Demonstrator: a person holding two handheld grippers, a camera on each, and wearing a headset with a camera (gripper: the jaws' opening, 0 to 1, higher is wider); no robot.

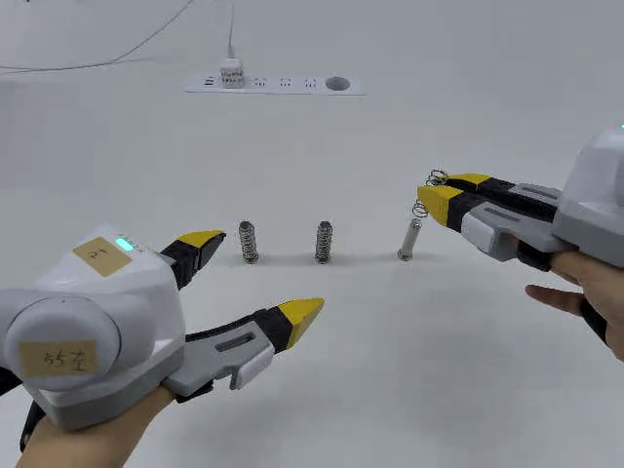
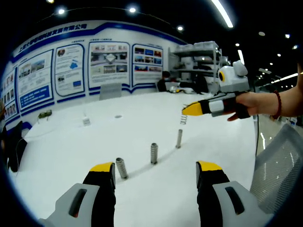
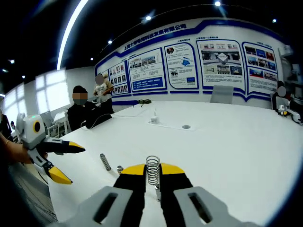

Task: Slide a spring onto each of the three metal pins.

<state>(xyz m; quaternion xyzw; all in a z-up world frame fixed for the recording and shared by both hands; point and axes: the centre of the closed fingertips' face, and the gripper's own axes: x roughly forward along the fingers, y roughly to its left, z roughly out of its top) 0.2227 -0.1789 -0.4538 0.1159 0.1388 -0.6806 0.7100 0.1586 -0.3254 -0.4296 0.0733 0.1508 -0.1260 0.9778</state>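
Three metal pins stand in a row on the white table. The left pin (image 1: 249,242) and the middle pin (image 1: 324,242) each carry a spring. The right pin (image 1: 410,239) is bare. My right gripper (image 1: 439,193) hovers just above and right of the bare pin, shut on a spring (image 1: 420,208) that hangs over the pin's top. In the right gripper view that spring (image 3: 152,169) stands upright between the yellow tips. My left gripper (image 1: 252,276) is open with nothing in it, in front of the left pin. In the left gripper view the bare pin (image 2: 179,138) sits under the right gripper (image 2: 191,109).
A white power strip (image 1: 273,85) with a plug and cable lies at the far side of the table. People sit at a table (image 3: 85,116) in the background of the right gripper view. A mesh chair back (image 2: 279,165) is to the right in the left gripper view.
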